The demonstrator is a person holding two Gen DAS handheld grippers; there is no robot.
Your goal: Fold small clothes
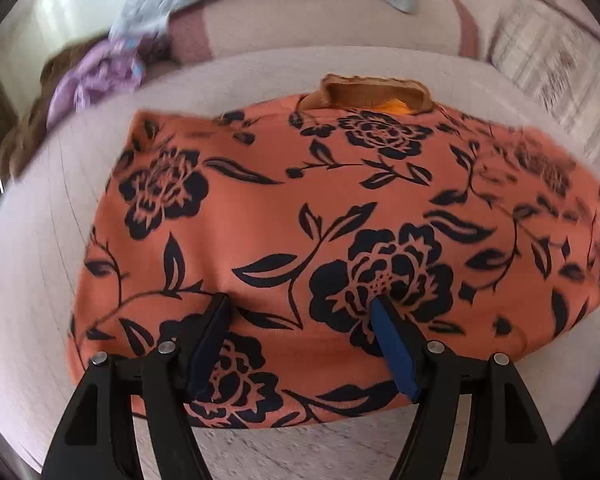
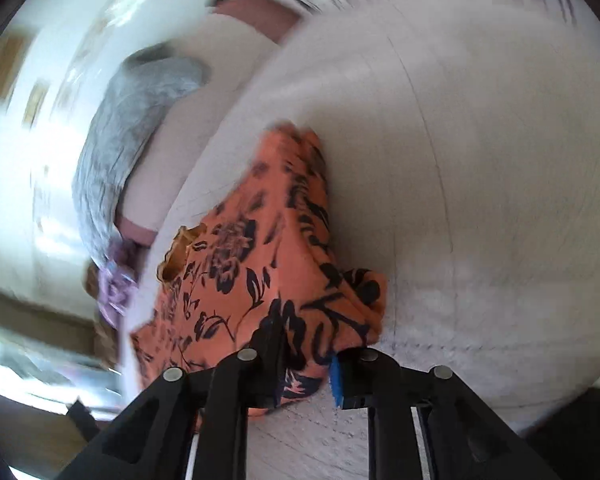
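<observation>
Orange floral top (image 1: 300,208) lies flat on the pale bed cover (image 1: 28,280), collar at the far edge. It looks thin, limp and light, likely to sag and slide. Left gripper (image 1: 300,300) hovers wide above it; right gripper (image 2: 304,344) pinches a bunched edge, a sensible hold.
</observation>
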